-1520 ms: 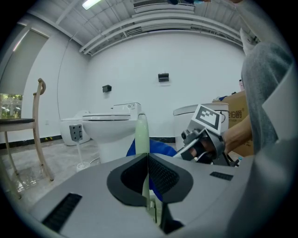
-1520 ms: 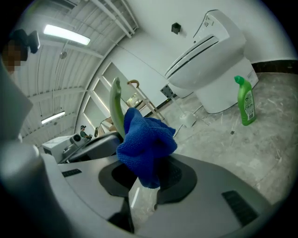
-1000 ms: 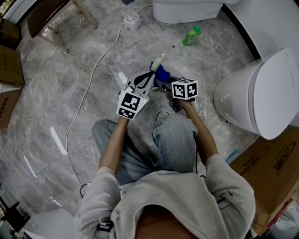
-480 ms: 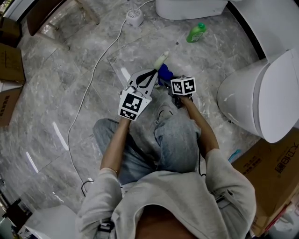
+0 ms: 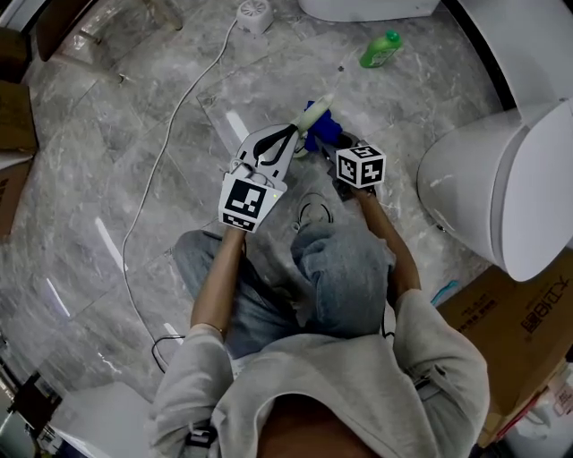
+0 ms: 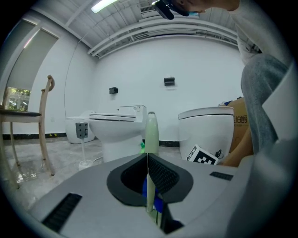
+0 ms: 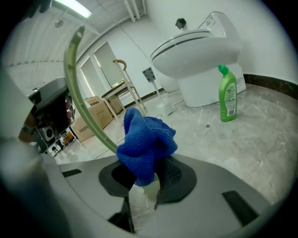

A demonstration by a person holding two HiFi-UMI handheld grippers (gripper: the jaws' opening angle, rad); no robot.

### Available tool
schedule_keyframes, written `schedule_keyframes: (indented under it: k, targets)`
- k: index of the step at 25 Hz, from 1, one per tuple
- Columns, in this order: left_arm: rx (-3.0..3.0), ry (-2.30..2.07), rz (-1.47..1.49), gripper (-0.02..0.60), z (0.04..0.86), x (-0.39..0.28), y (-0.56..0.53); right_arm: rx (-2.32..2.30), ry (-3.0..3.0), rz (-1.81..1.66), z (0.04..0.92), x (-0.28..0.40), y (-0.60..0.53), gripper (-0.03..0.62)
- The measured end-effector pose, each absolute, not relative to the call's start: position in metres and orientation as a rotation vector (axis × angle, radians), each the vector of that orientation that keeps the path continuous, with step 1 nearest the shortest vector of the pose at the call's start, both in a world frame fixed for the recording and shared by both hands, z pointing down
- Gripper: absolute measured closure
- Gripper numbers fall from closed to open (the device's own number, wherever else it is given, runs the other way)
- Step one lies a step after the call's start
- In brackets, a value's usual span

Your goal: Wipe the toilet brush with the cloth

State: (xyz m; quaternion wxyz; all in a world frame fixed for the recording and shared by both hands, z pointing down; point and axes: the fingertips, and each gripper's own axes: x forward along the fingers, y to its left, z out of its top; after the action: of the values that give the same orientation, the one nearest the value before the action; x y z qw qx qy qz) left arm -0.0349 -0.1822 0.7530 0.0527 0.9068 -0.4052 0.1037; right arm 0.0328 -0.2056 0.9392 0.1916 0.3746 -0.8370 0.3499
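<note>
Toilet brush (image 6: pixel 151 132) pinched in left claw (image 6: pixel 148 158), blue cloth (image 7: pixel 145 144) pinched in right claw (image 7: pixel 142 181)

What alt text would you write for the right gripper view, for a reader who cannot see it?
The right hand-held gripper is shut on a bunched blue cloth, next to a pale green toilet brush handle that curves up at the left. Behind, a green bottle stands on the grey marble floor before a white toilet.

Glossy grey marble floor (image 5: pixel 89 224) under white walls (image 6: pixel 200 65) and a ceiling strip light (image 6: pixel 104 4), with white toilets (image 5: pixel 501 179), a wooden chair (image 6: pixel 18 113), cardboard boxes (image 5: pixel 528 313) and a green cleaner bottle (image 5: pixel 380 49).
</note>
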Motion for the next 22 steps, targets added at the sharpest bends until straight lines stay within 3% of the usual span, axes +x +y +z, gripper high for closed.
schedule_keyframes:
  k: [11,22]
  targets:
    - [2.452,-1.415,0.321,0.561,0.729,-0.093,-0.199,1.248,-2.248,1.004,0.860,0.086,-0.208,0.484]
    - [2.228,-1.493,0.367,0.563,0.593,-0.133,-0.182,1.241,-2.208,0.959,0.675,0.104,-0.188,0.484]
